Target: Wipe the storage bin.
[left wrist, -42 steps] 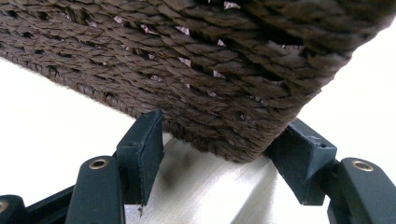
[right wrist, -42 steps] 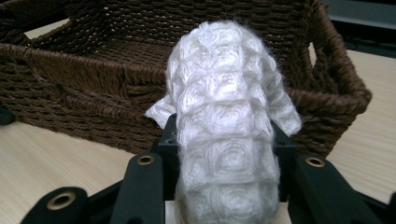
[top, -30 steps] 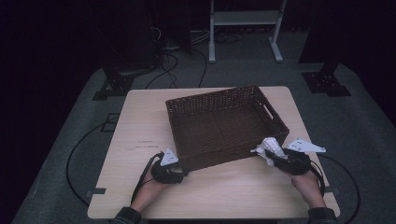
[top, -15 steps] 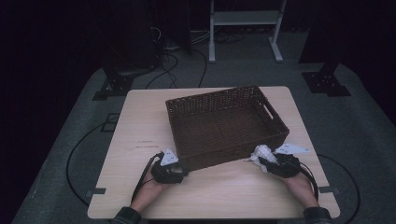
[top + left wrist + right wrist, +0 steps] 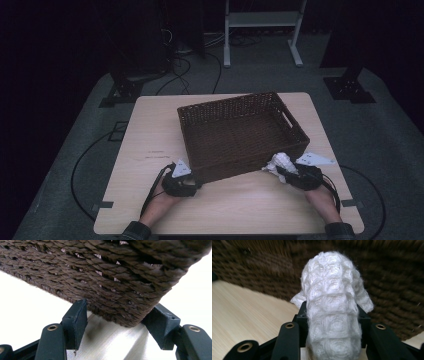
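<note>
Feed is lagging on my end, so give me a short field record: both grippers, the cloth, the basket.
left gripper: jaws astride the near corner of the wicker basket; contact unclear
right gripper: shut on the white cloth
white cloth: bunched between the jaws, just outside the basket's near right corner
wicker basket: on the table, nothing seen inside

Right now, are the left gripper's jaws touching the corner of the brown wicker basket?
Touching. In the left gripper view, the left gripper straddles the basket corner; the right-hand jaw presses against the weave, while the other jaw's contact is less clear.
</note>
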Available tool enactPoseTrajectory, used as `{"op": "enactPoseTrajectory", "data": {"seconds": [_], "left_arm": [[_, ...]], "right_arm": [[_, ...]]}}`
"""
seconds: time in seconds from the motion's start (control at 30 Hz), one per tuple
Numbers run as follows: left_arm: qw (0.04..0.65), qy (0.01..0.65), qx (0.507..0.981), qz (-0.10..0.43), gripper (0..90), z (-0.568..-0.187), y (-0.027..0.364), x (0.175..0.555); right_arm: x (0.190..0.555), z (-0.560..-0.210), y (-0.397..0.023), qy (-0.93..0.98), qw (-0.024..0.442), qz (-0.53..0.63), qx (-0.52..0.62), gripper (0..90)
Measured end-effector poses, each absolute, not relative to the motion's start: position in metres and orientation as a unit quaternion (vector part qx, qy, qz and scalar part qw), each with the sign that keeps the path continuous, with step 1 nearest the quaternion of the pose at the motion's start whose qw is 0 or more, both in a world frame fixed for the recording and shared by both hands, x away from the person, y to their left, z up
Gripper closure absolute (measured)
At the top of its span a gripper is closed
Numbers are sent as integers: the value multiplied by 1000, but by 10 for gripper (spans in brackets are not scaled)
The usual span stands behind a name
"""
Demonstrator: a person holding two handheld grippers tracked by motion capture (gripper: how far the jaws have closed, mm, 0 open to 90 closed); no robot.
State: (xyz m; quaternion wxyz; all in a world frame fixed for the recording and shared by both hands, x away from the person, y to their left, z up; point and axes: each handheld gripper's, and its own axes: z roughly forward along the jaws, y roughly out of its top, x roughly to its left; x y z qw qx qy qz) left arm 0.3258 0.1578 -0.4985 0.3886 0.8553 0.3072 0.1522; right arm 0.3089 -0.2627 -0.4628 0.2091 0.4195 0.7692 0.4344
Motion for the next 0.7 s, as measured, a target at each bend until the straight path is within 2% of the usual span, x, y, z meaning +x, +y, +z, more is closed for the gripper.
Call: {"op": "enactPoseTrajectory", "data": {"seconds": [0.43,0.7], "left_arm": [[389,307,855,152,357,-498,158,326],[388,307,856,153,357,-498,158,326]], "right_arm": [[295,-428,-267,737,233,491,401,597],[298,-435,-262,746,226,482,400,597]]}}
